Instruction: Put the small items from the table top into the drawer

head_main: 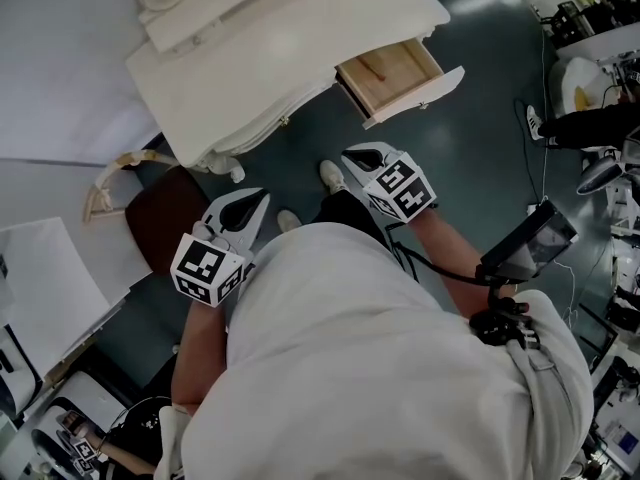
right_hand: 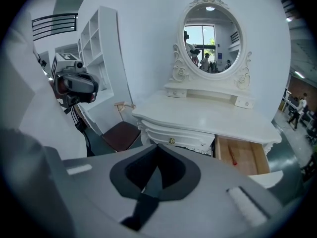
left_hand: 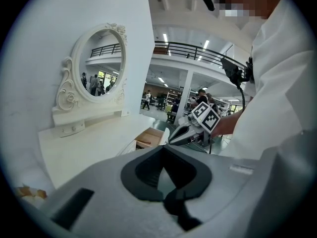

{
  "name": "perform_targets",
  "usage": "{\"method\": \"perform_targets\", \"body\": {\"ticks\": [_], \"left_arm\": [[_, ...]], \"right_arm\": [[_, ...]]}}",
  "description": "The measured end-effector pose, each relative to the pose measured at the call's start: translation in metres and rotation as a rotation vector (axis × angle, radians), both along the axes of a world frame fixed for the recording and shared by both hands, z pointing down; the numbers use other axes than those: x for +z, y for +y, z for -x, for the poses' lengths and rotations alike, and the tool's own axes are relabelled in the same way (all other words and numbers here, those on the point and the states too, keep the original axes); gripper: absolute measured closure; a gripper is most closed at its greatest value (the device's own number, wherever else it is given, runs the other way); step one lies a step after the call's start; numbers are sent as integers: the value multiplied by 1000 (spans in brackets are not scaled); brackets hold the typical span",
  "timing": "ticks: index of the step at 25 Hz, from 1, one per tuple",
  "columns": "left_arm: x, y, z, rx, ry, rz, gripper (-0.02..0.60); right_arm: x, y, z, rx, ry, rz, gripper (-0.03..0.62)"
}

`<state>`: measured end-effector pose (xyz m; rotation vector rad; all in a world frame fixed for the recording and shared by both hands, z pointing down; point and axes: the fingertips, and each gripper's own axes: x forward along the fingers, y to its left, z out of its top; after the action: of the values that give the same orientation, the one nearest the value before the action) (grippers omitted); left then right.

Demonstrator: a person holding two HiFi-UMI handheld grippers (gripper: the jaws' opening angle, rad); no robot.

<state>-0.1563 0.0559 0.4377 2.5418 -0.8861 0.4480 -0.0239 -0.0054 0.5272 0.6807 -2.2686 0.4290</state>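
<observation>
The table is cut off by the head view's upper edge, so much of its top is not seen there. The drawer is partly hidden under that top. A thin red item in it is too small to be named. The chair is partly covered by the left gripper. Tan things at the left gripper view's edge are blurred and cut off.

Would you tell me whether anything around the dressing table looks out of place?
Nothing looks spilled or damaged. Only the drawer of the dressing table stands pulled open, with one thin red item inside.
</observation>
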Motion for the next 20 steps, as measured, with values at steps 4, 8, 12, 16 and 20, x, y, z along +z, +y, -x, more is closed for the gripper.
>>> {"method": "perform_targets", "body": {"ticks": [4, 8, 12, 16, 20], "left_arm": [[-2, -2, 1, 0, 1, 5, 581], [-7, -3, 5, 8, 7, 7, 581], [-11, 22, 36, -15, 4, 2, 581], [-9, 10, 26, -4, -1, 24, 581], [-9, -5, 13, 9, -5, 37, 581]], "right_arm": [[-4, -1, 5, -12, -2, -1, 594], [-11, 1, 11, -13, 2, -2, 594], [-18, 20, 44, -42, 0, -18, 594], [-14, 13, 35, -37, -2, 5, 594], [-13, 2, 23, -32, -4, 19, 594]]}}
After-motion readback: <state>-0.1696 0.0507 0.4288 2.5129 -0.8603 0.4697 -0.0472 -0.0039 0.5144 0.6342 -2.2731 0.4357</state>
